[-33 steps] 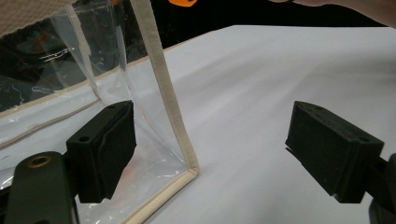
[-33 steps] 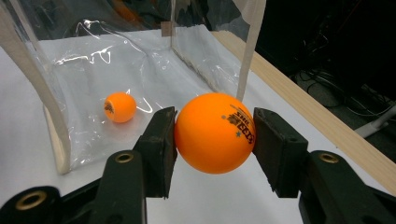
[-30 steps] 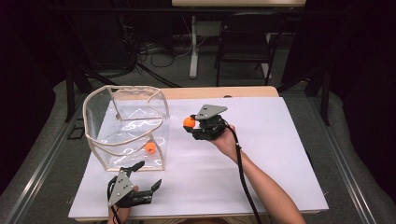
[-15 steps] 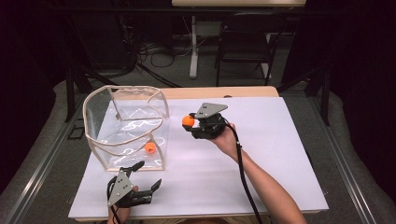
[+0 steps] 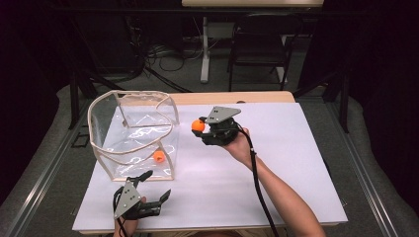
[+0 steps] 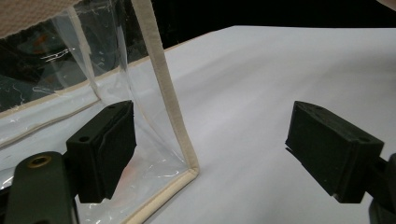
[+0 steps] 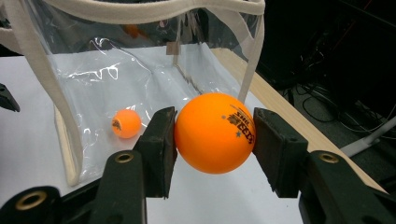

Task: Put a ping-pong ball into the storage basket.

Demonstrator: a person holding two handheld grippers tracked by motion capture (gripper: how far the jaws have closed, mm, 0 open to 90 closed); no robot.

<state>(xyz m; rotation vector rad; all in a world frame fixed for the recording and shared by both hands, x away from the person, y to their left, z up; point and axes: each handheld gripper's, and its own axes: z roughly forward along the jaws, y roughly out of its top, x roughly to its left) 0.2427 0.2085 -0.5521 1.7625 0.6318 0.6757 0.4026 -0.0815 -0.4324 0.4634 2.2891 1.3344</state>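
One orange ball (image 5: 158, 156) inside the clear bag (image 5: 132, 134)

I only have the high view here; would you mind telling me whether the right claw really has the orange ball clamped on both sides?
Observer: Yes. In the right gripper view the right claw has a jaw pressed against each side of the held ball.
Operator: Thank you. Is there any marking on that ball?
Observer: It carries dark printed lettering and small stars on its upper right face.
Operator: And is the left claw touching the clear bag?
Observer: In the left gripper view the left claw is wide open, and the corner seam of the clear bag stands between its jaws, nearer one jaw; I cannot tell if they touch.
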